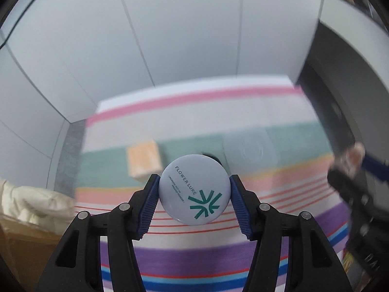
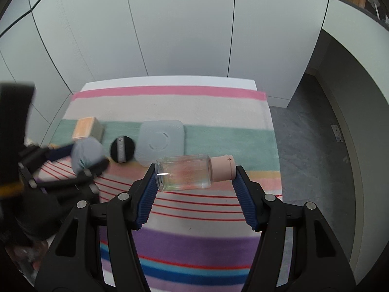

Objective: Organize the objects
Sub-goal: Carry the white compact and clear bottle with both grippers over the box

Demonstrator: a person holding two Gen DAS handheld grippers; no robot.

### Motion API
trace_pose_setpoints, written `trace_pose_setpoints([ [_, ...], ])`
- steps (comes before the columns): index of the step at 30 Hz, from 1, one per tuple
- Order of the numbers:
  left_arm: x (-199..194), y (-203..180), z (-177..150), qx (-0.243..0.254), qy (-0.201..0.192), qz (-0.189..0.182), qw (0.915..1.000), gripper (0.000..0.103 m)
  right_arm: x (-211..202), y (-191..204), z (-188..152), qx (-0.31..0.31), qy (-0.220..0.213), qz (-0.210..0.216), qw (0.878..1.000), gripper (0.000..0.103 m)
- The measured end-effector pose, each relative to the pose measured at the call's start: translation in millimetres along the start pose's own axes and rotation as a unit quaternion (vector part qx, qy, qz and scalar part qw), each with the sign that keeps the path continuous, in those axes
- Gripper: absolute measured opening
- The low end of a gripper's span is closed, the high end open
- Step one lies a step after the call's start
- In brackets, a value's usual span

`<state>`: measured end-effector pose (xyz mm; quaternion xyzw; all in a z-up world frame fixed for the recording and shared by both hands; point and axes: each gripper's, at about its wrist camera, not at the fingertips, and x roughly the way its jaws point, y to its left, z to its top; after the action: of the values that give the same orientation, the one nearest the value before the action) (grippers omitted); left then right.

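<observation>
Striped multicolour cloth [image 2: 206, 112] under two grippers, each clamped on one item.
Left gripper [image 1: 194, 194]: round lavender powder compact [image 1: 194, 191]. Right gripper [image 2: 195, 174]: clear pink-capped bottle [image 2: 187, 172].

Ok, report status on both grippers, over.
Left gripper shut on powder compact. Right gripper shut on clear bottle, lying sideways. Black puff, pale square case, orange box on striped cloth.

Striped cloth [image 2: 194, 241], white wall panels [image 2: 184, 24], grey floor [image 2: 308, 158]
</observation>
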<state>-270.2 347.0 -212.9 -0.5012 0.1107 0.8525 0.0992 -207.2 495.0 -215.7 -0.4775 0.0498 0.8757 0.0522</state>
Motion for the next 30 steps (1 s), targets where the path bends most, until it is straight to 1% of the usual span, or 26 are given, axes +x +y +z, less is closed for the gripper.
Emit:
trace_pose_setpoints([
  [4,-63.3,30.5,23.8,-0.031,-0.034,0.011,0.9989,0.058,-44.6,14.0,18.0,-0.017,-0.025,0.0,1.0,0.063],
  [5,-69.8,38.9,36.4,-0.038,-0.04,0.014,0.9983,0.058,-59.5,18.4,23.4,-0.023,-0.037,0.005,0.999,0.063],
  [9,-145.1,70.0,50.8,-0.069,-0.087,0.014,0.9938,0.058,-118.0,35.2,40.3,-0.042,-0.08,0.016,0.996,0.063],
  [13,-212.7,85.8,56.4,-0.078,-0.123,0.011,0.9892,0.058,-179.7,50.7,56.4,-0.048,-0.123,0.019,0.991,0.063],
  [16,-252.5,86.1,53.9,-0.07,-0.147,0.016,0.9865,0.058,-218.9,58.4,64.6,-0.045,-0.143,0.022,0.988,0.063],
  [18,-273.3,84.7,48.8,-0.062,-0.158,0.019,0.9854,0.058,-238.9,62.0,67.0,-0.042,-0.148,0.023,0.988,0.063],
  [21,-296.9,82.6,37.6,-0.051,-0.16,0.017,0.9856,0.058,-262.3,68.6,66.8,-0.049,-0.155,0.023,0.986,0.063],
  [25,-310.2,76.0,25.2,-0.039,-0.158,0.029,0.9862,0.058,-279.2,75.7,59.5,-0.046,-0.158,0.027,0.986,0.063],
  [30,-321.7,78.2,12.0,-0.042,-0.16,0.027,0.9858,0.058,-295.7,79.9,55.0,-0.039,-0.158,0.03,0.986,0.063],
])
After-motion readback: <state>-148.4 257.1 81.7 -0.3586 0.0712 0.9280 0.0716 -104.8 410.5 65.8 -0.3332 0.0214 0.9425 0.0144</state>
